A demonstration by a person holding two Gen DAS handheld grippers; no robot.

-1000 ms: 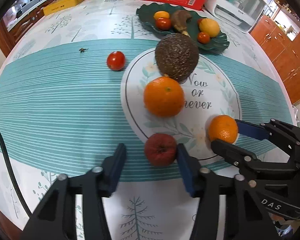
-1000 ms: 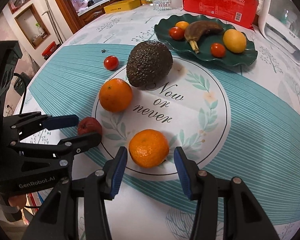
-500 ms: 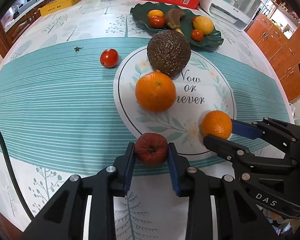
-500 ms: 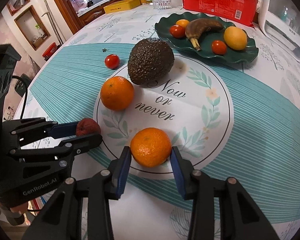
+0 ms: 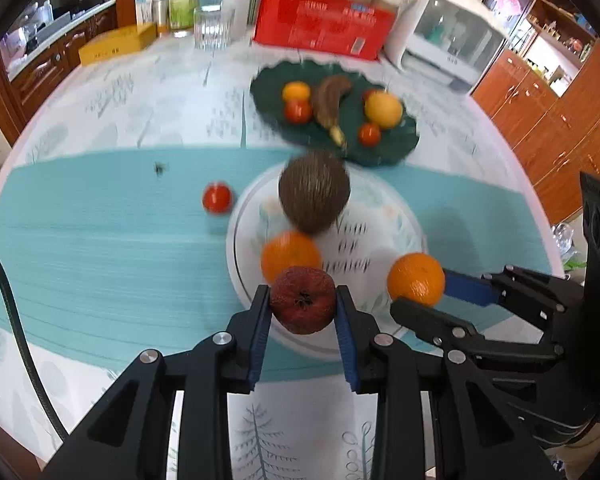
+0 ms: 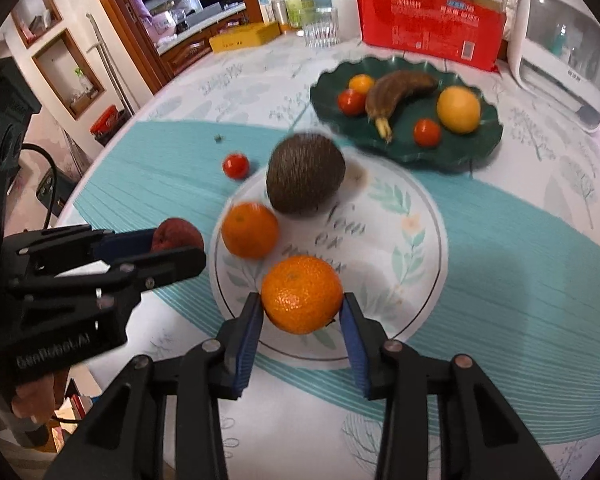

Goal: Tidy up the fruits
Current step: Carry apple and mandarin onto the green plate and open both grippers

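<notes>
My left gripper (image 5: 302, 300) is shut on a wrinkled dark red fruit (image 5: 302, 308) and holds it above the tablecloth. The right wrist view shows that fruit (image 6: 178, 232) in the left gripper (image 6: 178, 246) at the left. My right gripper (image 6: 302, 310) is shut on a small orange (image 6: 301, 292), also off the table. In the left wrist view the right gripper (image 5: 420, 292) and this orange (image 5: 416, 278) are at the right. A bigger orange (image 5: 290, 254), a rough brown avocado (image 5: 314, 196) and a tomato (image 5: 217, 199) lie on the cloth. Behind them a dark green plate (image 5: 402, 146) carries a banana, tomatoes and yellow fruit.
A red box (image 5: 324, 24), a white appliance (image 5: 444, 44), a glass (image 5: 208, 26), bottles and a yellow box (image 5: 116, 42) stand along the far edge of the table. A black cable (image 5: 16, 320) hangs at the left. Wooden cabinets (image 5: 560, 128) stand to the right.
Both grippers closed on their fruits, the left on the dark red one, the right on the small orange. Both then rose, lifting the fruits off the cloth.
</notes>
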